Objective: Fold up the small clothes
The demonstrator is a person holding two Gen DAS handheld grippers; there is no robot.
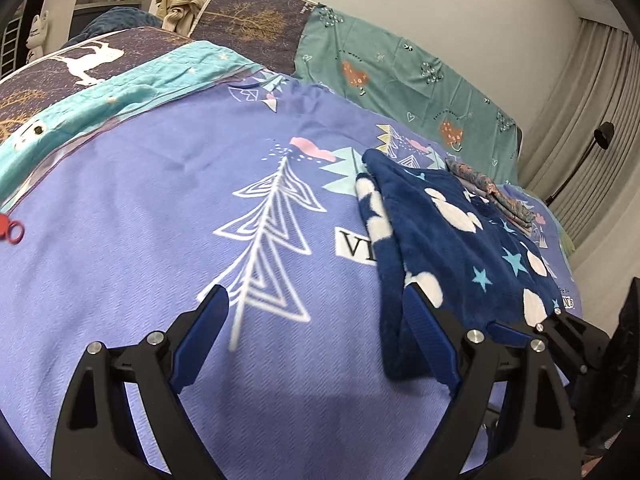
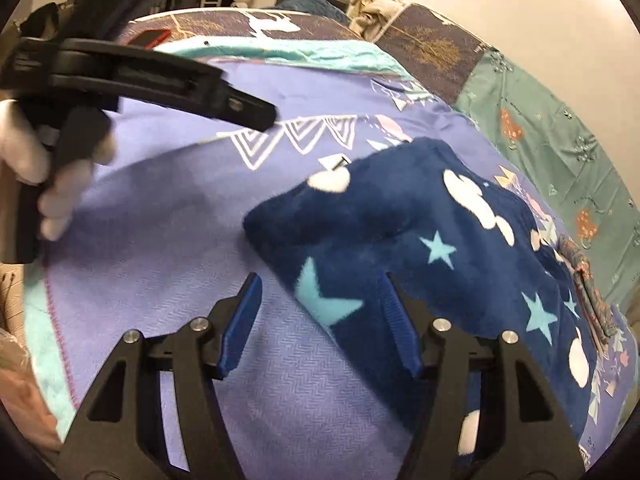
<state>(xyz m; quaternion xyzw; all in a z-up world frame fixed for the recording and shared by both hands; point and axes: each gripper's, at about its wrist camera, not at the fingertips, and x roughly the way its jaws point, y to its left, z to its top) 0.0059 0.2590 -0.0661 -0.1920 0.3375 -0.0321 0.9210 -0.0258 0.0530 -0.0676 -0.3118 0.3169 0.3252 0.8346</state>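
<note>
Closest to me, my left gripper (image 1: 316,312) has its blue fingers spread wide over the lilac bedspread (image 1: 160,208), holding nothing, its right finger lying against the near edge of the navy fleece garment (image 1: 448,232) at about three o'clock. My right gripper (image 2: 320,304) is parted too, empty, with one finger over bare bedspread and the other resting on the fleece, which fills that view from twelve round to four o'clock. The garment lies on the spread, loosely doubled over itself, printed with white blobs and pale blue stars. I judge it light, thick and very soft: it should drape and slump rather than hold a crease, and the plush pile ought to grip well between the pads (not slippery, I think). I would take it at the rounded left edge near nine o'clock in the right view, where a doubled layer stands proud of the spread. Further off, at two o'clock, a small patterned folded cloth (image 1: 496,196) sits just beyond the fleece, then a green sheet (image 1: 400,76) and dark pillows (image 1: 248,16). What sort of garment this is I cannot tell; sleeves or legs are tucked under, its far corner is cut off by the lens, and the left tool crossing the right view is blurred.
</note>
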